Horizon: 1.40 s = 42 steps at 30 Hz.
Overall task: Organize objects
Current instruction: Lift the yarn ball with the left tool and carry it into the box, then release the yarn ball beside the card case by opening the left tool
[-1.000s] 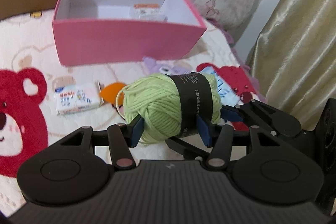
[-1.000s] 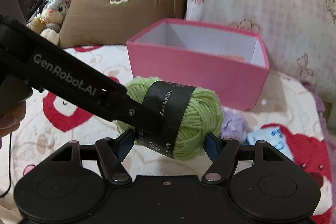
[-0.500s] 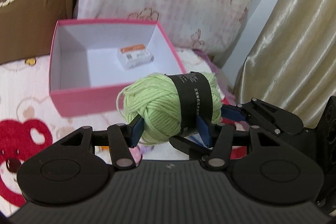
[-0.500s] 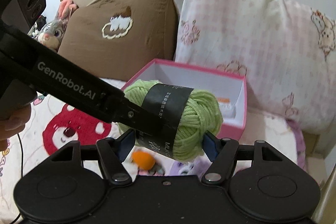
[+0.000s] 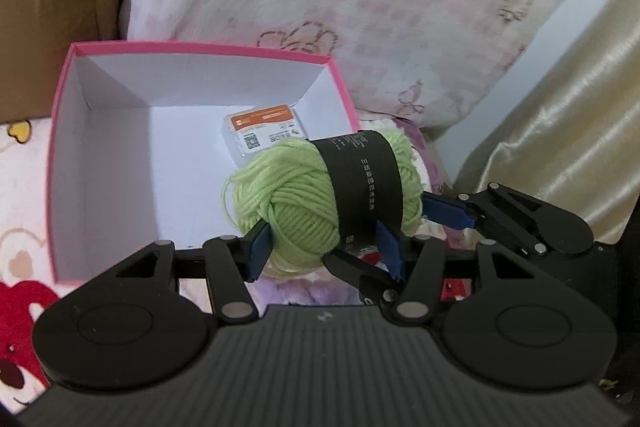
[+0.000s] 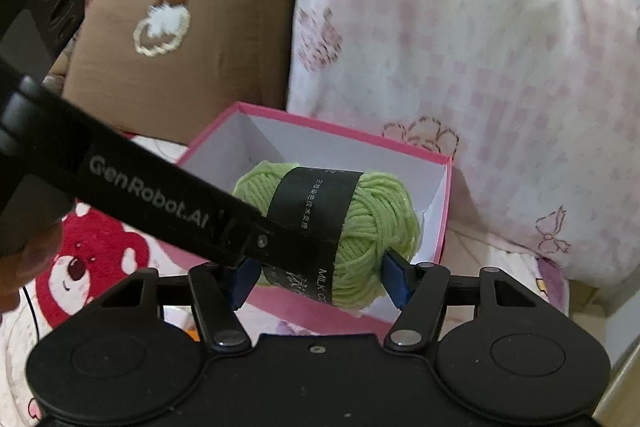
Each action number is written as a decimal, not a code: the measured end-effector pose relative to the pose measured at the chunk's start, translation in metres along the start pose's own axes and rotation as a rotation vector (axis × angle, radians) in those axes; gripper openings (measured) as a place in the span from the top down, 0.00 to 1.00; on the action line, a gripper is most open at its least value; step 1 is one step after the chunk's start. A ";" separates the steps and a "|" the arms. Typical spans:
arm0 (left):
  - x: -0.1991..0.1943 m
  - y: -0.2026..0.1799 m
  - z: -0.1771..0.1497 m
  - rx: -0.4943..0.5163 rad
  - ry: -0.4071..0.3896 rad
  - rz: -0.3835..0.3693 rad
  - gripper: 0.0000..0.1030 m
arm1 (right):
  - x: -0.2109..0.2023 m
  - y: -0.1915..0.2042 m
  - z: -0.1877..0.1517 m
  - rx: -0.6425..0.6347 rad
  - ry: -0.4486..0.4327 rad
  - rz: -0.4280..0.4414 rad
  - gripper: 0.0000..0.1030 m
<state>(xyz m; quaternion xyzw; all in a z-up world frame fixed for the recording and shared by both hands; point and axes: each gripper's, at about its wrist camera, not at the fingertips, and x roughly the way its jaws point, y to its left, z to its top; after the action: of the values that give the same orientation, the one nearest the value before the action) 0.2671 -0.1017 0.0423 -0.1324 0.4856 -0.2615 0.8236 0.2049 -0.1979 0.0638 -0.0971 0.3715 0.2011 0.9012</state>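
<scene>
A light green yarn ball [image 5: 304, 203] with a black paper band is held in the air by both grippers. My left gripper [image 5: 324, 247] is shut on it, and my right gripper [image 6: 320, 277] is shut on it from the other side. The yarn ball [image 6: 360, 227] hangs over the near right part of an open pink box [image 5: 60, 147] with white inside walls. A small white packet with an orange label [image 5: 264, 133] lies on the box floor. The pink box [image 6: 444, 227] also shows in the right wrist view.
A brown pillow [image 6: 192, 39] and a pink patterned pillow [image 6: 440, 47] stand right behind the box. A gold curtain [image 5: 580, 107] hangs on the right. The bed cover has red bear prints [image 6: 92, 259]. A purple soft thing [image 5: 304, 291] lies under my left gripper.
Both grippers have carried the yarn ball up and forward, from in front of the box to over its open top. The items on the bed have dropped out of sight.
</scene>
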 end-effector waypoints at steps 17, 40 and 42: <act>0.096 0.073 0.037 -0.264 0.167 -0.026 0.47 | 0.112 -0.025 0.030 0.051 0.277 0.007 0.39; 0.140 0.071 0.024 -0.322 0.096 -0.051 0.58 | 0.117 -0.034 -0.002 -0.152 0.262 0.024 0.54; 0.141 0.069 0.026 -0.314 0.087 -0.040 0.58 | 0.117 -0.035 -0.002 -0.142 0.245 0.026 0.62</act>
<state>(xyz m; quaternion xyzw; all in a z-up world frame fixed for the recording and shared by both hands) 0.3660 -0.1246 -0.0799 -0.2578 0.5530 -0.2040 0.7656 0.2941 -0.1957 -0.0196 -0.1795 0.4648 0.2251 0.8373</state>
